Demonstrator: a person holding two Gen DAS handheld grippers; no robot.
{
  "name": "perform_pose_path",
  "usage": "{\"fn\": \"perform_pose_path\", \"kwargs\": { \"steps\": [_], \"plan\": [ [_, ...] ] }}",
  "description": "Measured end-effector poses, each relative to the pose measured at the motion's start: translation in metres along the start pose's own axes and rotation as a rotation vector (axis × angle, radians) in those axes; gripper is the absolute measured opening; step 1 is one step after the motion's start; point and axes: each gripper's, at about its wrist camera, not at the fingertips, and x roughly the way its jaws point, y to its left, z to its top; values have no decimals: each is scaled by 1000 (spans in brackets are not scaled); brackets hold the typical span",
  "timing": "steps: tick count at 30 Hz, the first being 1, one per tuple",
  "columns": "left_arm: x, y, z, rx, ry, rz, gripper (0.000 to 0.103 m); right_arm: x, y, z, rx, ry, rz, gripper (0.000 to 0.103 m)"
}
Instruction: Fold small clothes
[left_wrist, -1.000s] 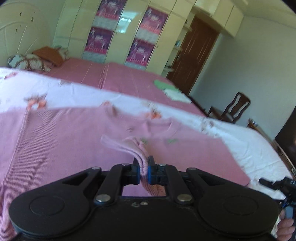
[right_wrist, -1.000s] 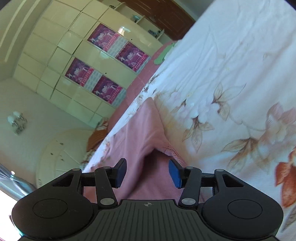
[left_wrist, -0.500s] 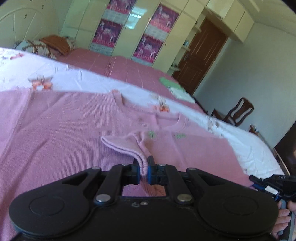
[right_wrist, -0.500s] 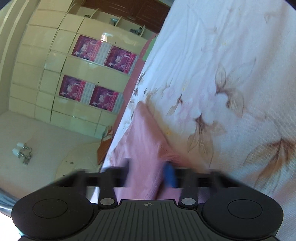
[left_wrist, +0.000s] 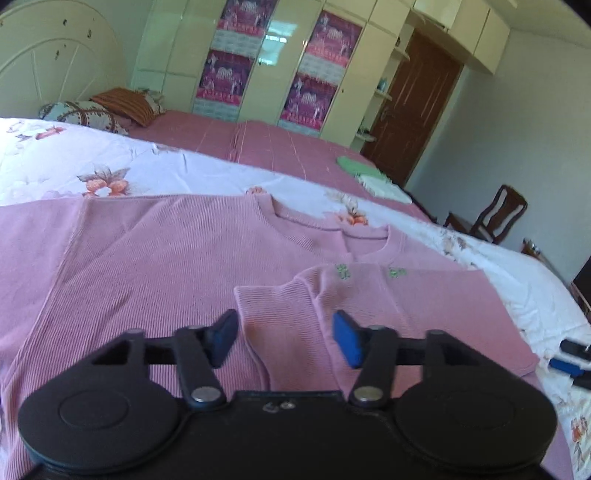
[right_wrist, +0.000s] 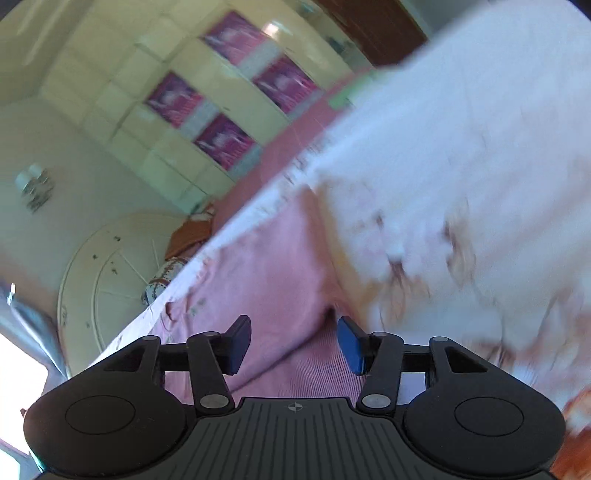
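Both grippers open over a pink sweater on the bed

The pink sweater lies flat on the white flowered bedsheet, with its neck opening toward the far side. One sleeve is folded inward and rests on the chest part, near two small green marks. The left gripper is just above this sleeve; its blue fingers stand apart and hold nothing. The right gripper is also spread wide, with an edge of the pink cloth between its fingers, but not pinched. The right view is blurred. A green folded cloth lies far away on the pink bed cover.
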Motion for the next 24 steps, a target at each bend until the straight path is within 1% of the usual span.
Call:
{"fn": "perform_pose_path", "kwargs": {
  "steps": [2,4,5,6,7,8,9,10,11,13,14,15,17,18,19,20,21,22,23,24],
  "plan": [
    [14,3,6,-2,34,11,42,11,8,13,-78,-18,-15,51],
    [23,4,9,2,47,27,38,39,9,31,-109,-20,-41,51],
    [26,4,11,1,49,26,38,53,8,39,-122,-25,-55,51],
    [28,4,12,7,51,25,35,67,8,46,-132,-21,-66,51],
    [29,4,13,15,55,22,28,82,6,54,-141,-9,-68,51],
    [31,4,13,20,58,14,23,94,6,58,-152,-3,-72,50],
    [33,4,14,20,62,3,13,108,5,63,-168,4,-83,49],
    [35,5,14,19,63,-6,11,121,1,67,-170,15,-96,48],
    [37,4,15,24,58,-8,9,133,-1,70,-164,28,-105,39],
    [36,0,15,48,36,-9,7,148,-5,72,-175,60,-122,2],
    [31,-3,16,53,4,-25,7,149,-5,72,-204,66,-124,2],
    [23,-7,18,75,-42,-40,7,146,-2,71,-239,50,-136,2],
    [17,-14,21,120,-77,-28,7,131,5,69,-274,-8,-119,2],
    [21,-13,21,119,-60,-22,7,127,8,69,-295,-34,-114,2],
    [29,-10,20,117,-28,-3,7,128,8,69,-305,-42,-123,2],
    [39,-8,16,128,19,18,8,134,4,66,-296,-22,-142,2],
    [43,-5,11,142,24,18,12,145,-1,64,-289,18,-174,2],
    [39,-4,10,149,11,25,20,154,-5,60,-287,45,-189,2],
    [33,-3,11,152,3,49,27,153,-4,59,-294,30,-183,2],
    [21,-1,11,148,-25,90,40,149,-2,62,-288,39,-190,3]
  ]
}}
